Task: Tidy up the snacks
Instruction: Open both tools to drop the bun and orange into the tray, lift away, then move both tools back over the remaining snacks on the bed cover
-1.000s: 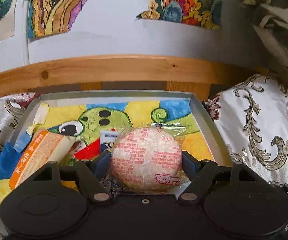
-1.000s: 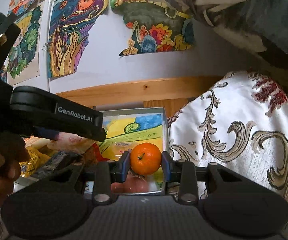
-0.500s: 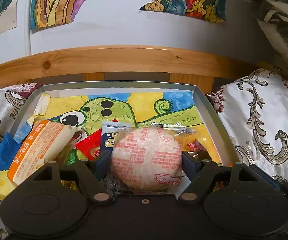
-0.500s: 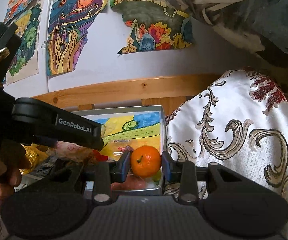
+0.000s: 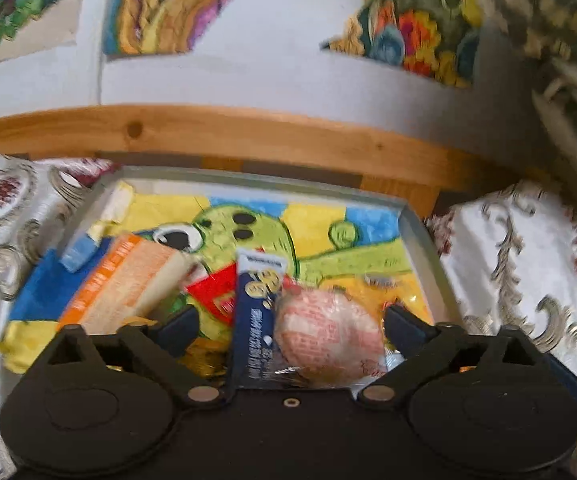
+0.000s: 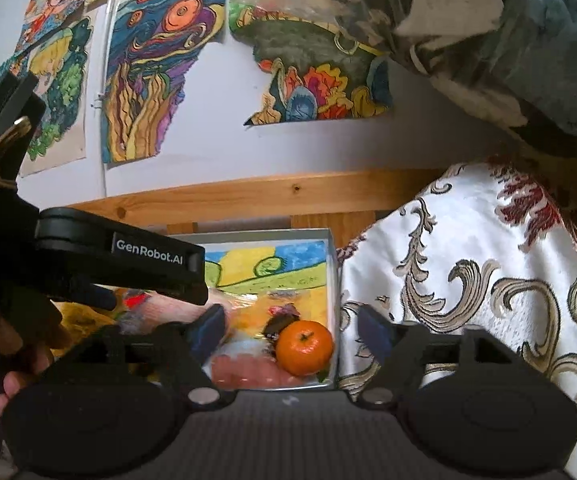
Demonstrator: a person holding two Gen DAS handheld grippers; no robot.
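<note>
Well, here is how things stand over the tray [image 5: 428,248]:

Left gripper [image 5: 290,320]: jaws spread wide, holding nothing.
Round wrapped bun [image 5: 328,336]: lies between the left jaws but off to their right side, free of both fingers (the picture is blurred, so fine contact is hard to judge); it rests partly on a dark blue packet [image 5: 254,320].
Bun's look: pale dome under clear film printed in red, roughly round, so no real long axis.
Orange-and-cream packet [image 5: 128,280]: just ahead of the left jaw's left finger, long axis running away and to the right.
Right gripper [image 6: 288,334]: jaws wide apart, gripping nothing.
Mandarin [image 6: 305,347]: sits between the right jaws, nearer the right finger, down in the tray's corner beside a pinkish snack [image 6: 248,370].
Mandarin's look: bright orange, small, stem dimple facing up.
Nearer hand: each item lies under its own gripper; both look placed.
</note>
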